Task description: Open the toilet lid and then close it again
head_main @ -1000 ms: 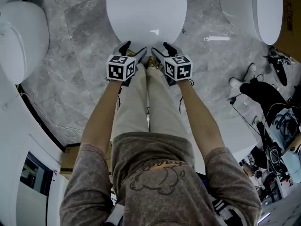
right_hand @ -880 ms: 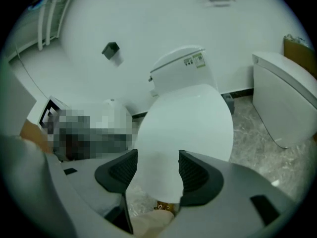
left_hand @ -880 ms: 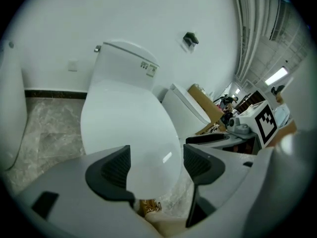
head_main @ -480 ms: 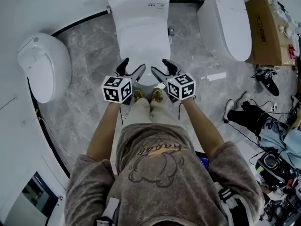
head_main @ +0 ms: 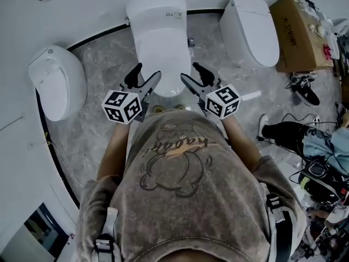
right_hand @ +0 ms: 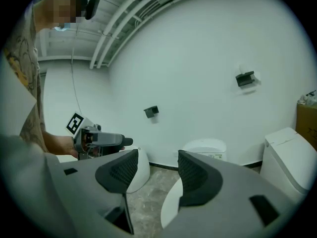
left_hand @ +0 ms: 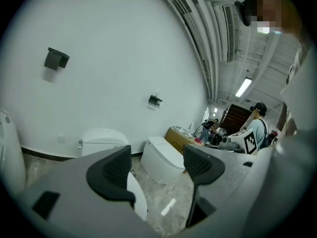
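The white toilet (head_main: 161, 48) stands against the curved wall with its lid (head_main: 163, 64) down. Both grippers hover in the air in front of its near edge, touching nothing. My left gripper (head_main: 146, 73) is open and empty at the lid's left front corner. My right gripper (head_main: 191, 73) is open and empty at the right front corner. In the left gripper view, the tank (left_hand: 101, 138) and a slice of the lid (left_hand: 136, 197) show past the open left gripper (left_hand: 158, 165). From the right gripper (right_hand: 156, 172), the tank (right_hand: 205, 148) and the left gripper (right_hand: 96, 140) are visible.
A second toilet (head_main: 248, 29) stands to the right and a third (head_main: 57, 83) to the left on the grey marble floor (head_main: 98, 59). A cardboard box (head_main: 300, 31), shoes (head_main: 302, 89) and cables (head_main: 322, 173) crowd the right side. Another person (left_hand: 257, 128) stands far off.
The head view has pulled back and up from the toilet. Both grippers have lifted off the lid's front edge and spread apart; they stay open. The person's legs are now hidden under the shirt.
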{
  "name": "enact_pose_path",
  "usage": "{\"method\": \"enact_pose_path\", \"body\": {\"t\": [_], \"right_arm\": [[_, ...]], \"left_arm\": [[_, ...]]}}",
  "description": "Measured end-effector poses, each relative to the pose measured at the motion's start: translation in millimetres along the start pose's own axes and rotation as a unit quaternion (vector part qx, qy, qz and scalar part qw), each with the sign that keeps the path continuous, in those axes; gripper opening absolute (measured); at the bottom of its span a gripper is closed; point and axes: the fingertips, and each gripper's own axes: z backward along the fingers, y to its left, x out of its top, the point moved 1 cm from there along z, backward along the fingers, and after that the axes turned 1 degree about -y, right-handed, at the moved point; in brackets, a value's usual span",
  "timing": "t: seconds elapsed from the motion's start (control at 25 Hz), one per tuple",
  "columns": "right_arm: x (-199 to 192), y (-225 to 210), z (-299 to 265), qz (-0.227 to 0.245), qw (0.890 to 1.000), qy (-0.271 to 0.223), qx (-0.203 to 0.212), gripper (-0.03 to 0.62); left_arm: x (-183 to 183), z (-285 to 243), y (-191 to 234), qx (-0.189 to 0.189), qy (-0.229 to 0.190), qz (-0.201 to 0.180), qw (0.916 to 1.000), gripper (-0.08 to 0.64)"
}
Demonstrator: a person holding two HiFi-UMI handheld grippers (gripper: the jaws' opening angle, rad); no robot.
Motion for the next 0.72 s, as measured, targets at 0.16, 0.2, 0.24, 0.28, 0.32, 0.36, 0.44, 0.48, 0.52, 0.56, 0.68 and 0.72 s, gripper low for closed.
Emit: {"method": "enact_pose_path", "body": {"t": [0.16,0.2,0.24,0.28,0.32,0.36,0.44,0.48,0.52,0.56,0.68,0.72], "right_arm": [[13,1,19,0.006,0.999,-0.049,-0.009,0.088],[16,1,23,0.011,0.998,-0.057,-0.014,0.08],[19,1,27,0.021,0.998,-0.063,-0.02,0.057],[20,1,30,0.034,0.997,-0.066,-0.027,0.045],[21,1,32,0.046,0.996,-0.068,-0.036,0.033],[21,-1,34,0.055,0.995,-0.071,-0.045,0.029],[19,-7,36,0.063,0.993,-0.077,-0.067,0.028],[17,-11,37,0.064,0.992,-0.078,-0.079,0.028],[15,-15,37,0.063,0.991,-0.078,-0.089,0.028],[14,-18,37,0.061,0.99,-0.078,-0.097,0.028],[11,-20,35,0.057,0.99,-0.079,-0.105,0.028],[10,-20,34,0.056,0.99,-0.078,-0.105,0.028]], "left_arm": [[8,11,-5,0.005,-0.029,-0.034,0.999,0.157],[10,13,-6,0.006,-0.037,-0.045,0.9983,0.069],[13,15,-7,0.006,-0.045,-0.052,0.9976,0.03],[15,17,-8,0.006,-0.052,-0.057,0.997,0.013],[17,18,-8,0.009,-0.057,-0.062,0.9964,0.009],[18,19,-7,0.016,-0.062,-0.07,0.9955,0.009],[17,21,-3,0.036,-0.07,-0.087,0.9931,0.009],[15,21,0,0.047,-0.073,-0.093,0.9919,0.009],[13,21,3,0.056,-0.075,-0.094,0.9911,0.009],[11,21,6,0.063,-0.076,-0.093,0.9908,0.009],[5,22,11,0.074,-0.077,-0.083,0.9909,0.009],[3,21,10,0.074,-0.077,-0.081,0.9909,0.009]]}}
